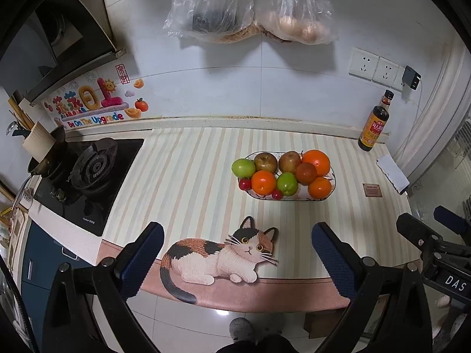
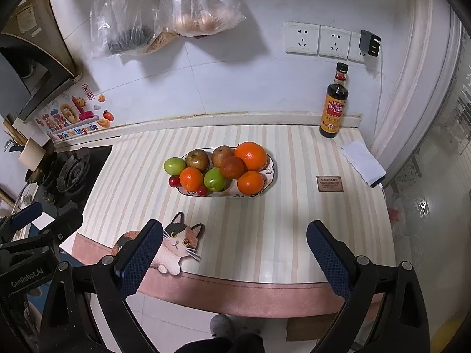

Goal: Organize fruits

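An oval white plate (image 1: 332, 173) (image 2: 272, 170) sits on the striped counter mat, piled with fruit: oranges (image 1: 316, 162) (image 2: 250, 156), green apples (image 1: 243, 167) (image 2: 174, 166), brownish apples (image 1: 265, 162) (image 2: 197, 159) and small red cherries (image 1: 244, 184) (image 2: 174, 181). My left gripper (image 1: 238, 241) is open and empty, held over the counter's front edge, well short of the plate. My right gripper (image 2: 235, 238) is open and empty, also near the front edge. The right gripper also shows at the right edge of the left wrist view (image 1: 432, 229).
A gas stove (image 1: 88, 173) (image 2: 67, 173) with a pan is at the left. A dark sauce bottle (image 1: 375, 123) (image 2: 334, 103) stands at the back right by the wall. A white folded cloth (image 2: 363, 161) and a small brown label (image 2: 329, 183) lie at the right. A cat picture (image 1: 217, 256) is on the mat.
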`<state>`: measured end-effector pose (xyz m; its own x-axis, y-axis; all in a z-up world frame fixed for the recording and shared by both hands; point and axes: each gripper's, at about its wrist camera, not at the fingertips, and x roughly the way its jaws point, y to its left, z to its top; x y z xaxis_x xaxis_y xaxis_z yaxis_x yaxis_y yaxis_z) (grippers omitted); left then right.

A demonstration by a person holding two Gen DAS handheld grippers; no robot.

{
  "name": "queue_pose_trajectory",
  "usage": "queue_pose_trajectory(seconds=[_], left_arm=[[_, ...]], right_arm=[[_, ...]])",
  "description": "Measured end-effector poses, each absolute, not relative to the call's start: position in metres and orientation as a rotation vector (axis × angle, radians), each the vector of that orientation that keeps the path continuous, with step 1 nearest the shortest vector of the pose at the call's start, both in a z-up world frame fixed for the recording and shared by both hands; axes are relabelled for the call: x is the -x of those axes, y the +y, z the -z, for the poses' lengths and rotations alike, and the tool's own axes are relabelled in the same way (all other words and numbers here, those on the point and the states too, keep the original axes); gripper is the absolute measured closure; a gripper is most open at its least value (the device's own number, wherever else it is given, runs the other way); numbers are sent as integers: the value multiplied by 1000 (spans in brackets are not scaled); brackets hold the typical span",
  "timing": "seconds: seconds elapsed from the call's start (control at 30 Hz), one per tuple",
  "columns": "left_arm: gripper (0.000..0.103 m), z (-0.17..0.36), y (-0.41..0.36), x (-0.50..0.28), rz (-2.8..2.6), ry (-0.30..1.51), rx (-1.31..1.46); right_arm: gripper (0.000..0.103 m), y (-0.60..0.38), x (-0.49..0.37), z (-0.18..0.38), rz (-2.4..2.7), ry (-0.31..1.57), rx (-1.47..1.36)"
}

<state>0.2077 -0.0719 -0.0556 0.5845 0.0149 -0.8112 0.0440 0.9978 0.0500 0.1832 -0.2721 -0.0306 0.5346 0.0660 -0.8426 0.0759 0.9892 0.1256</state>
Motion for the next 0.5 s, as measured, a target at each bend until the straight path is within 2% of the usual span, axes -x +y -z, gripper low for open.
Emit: queue_pose_trajectory(seconds=[0.5], left_arm=[[0, 60, -72, -208, 18, 955, -54]], right_arm=[[3, -271, -180, 29, 9, 1006, -143]])
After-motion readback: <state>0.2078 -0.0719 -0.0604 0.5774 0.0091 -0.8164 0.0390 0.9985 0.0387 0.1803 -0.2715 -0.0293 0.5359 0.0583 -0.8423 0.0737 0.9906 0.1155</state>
